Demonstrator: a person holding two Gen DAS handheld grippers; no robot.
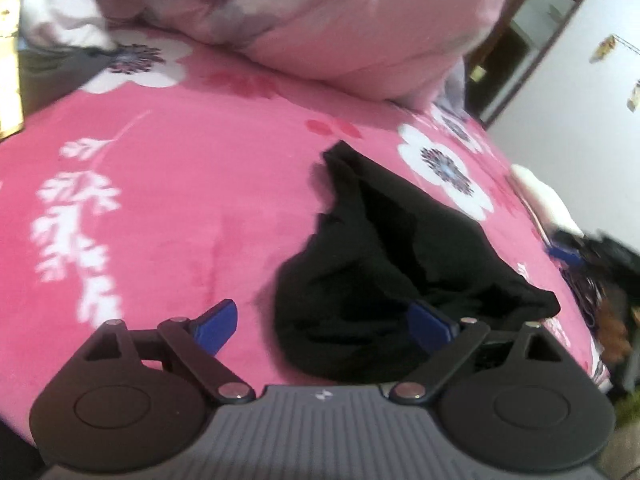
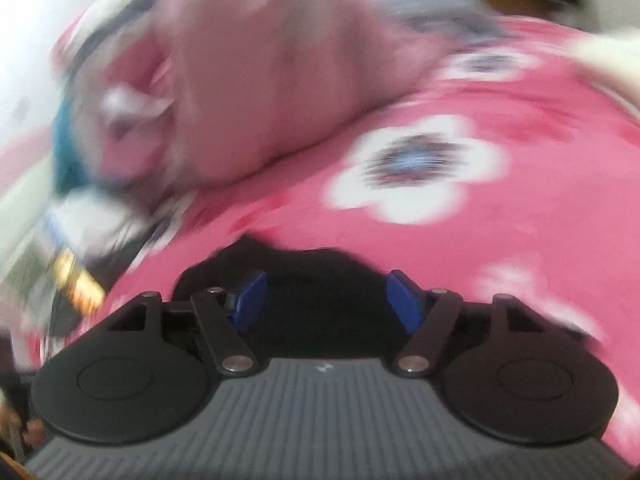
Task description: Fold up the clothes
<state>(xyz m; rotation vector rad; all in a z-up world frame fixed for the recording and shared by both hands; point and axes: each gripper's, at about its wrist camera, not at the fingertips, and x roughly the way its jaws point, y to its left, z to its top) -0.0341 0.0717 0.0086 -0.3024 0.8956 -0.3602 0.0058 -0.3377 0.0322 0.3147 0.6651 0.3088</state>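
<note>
A crumpled black garment (image 1: 380, 264) lies on a pink floral blanket (image 1: 180, 200). My left gripper (image 1: 324, 326) is open wide just in front of it. Its right blue finger (image 1: 430, 326) is over the cloth's near edge and its left finger (image 1: 218, 326) is over bare blanket; neither presses on the cloth. The right wrist view is blurred. There my right gripper (image 2: 327, 300) is open over the same black garment (image 2: 320, 276), which shows dark between and beyond the blue fingers (image 2: 250, 300) without being pinched.
A heap of pale pink bedding (image 1: 320, 20) sits at the far side of the bed. A white item (image 1: 536, 196) and dark mixed clutter (image 1: 600, 272) lie along the bed's right edge. A white wall and a doorway (image 1: 532, 36) stand beyond.
</note>
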